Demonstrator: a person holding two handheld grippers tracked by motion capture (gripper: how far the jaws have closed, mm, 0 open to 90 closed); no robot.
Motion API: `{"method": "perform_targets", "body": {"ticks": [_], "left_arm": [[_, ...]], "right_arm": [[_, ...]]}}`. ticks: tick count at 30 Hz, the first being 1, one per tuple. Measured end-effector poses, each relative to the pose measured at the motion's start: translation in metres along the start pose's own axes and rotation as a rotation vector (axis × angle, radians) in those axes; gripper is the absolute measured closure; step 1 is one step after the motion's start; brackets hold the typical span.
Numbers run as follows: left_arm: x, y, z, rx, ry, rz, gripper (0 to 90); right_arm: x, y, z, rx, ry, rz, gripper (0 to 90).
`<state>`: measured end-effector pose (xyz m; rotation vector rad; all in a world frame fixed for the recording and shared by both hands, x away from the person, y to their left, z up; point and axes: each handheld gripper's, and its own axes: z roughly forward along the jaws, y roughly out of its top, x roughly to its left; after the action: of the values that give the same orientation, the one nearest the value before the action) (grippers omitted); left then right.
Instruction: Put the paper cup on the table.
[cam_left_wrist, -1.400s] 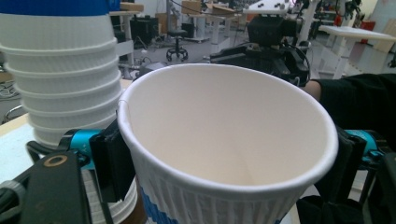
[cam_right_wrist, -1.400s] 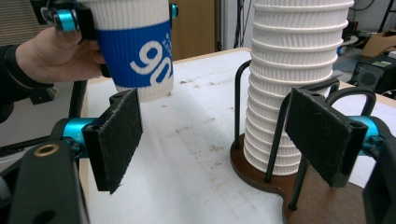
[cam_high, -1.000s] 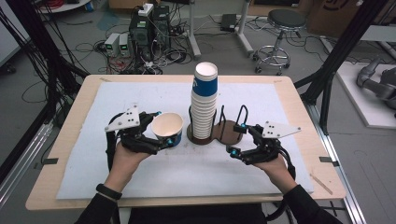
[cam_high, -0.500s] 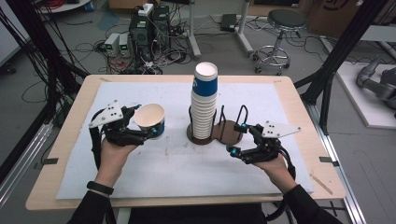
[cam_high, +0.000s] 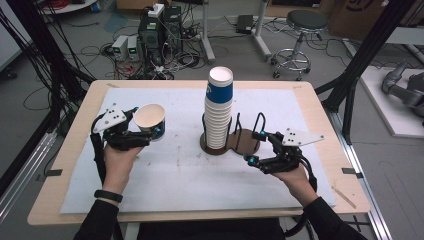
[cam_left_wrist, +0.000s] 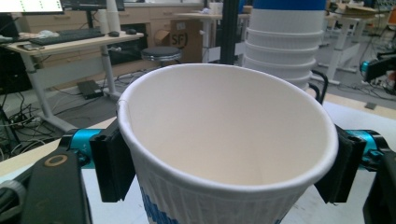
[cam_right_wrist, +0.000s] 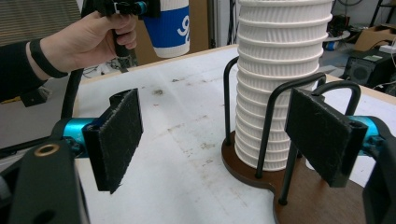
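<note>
Gripping a paper cup (upright, mouth open) above the table's left side, the left gripper clamps its walls; the right gripper waits with jaws apart beside the cup stack

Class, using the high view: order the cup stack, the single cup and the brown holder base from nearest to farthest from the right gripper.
1. Holder base, just left of the right gripper.
2. Cup stack, standing on the base's left half.
3. Single cup, far left, in the left gripper.
</note>
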<state>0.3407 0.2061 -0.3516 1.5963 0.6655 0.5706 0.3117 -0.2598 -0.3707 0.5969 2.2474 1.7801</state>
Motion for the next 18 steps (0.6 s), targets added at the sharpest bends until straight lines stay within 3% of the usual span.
{"method": "perform_targets", "body": {"ticks": [9, 18], "left_arm": [[0.016, -0.007, 0.006, -0.024, 0.089, -0.021, 21.9], [0.026, -0.014, 0.012, -0.036, 0.127, -0.032, 21.8]], "right_arm": [[-0.001, 0.0, 0.001, 0.001, -0.003, 0.002, 19.8], [-0.002, 0.0, -0.001, -0.004, -0.006, 0.005, 19.8]]}}
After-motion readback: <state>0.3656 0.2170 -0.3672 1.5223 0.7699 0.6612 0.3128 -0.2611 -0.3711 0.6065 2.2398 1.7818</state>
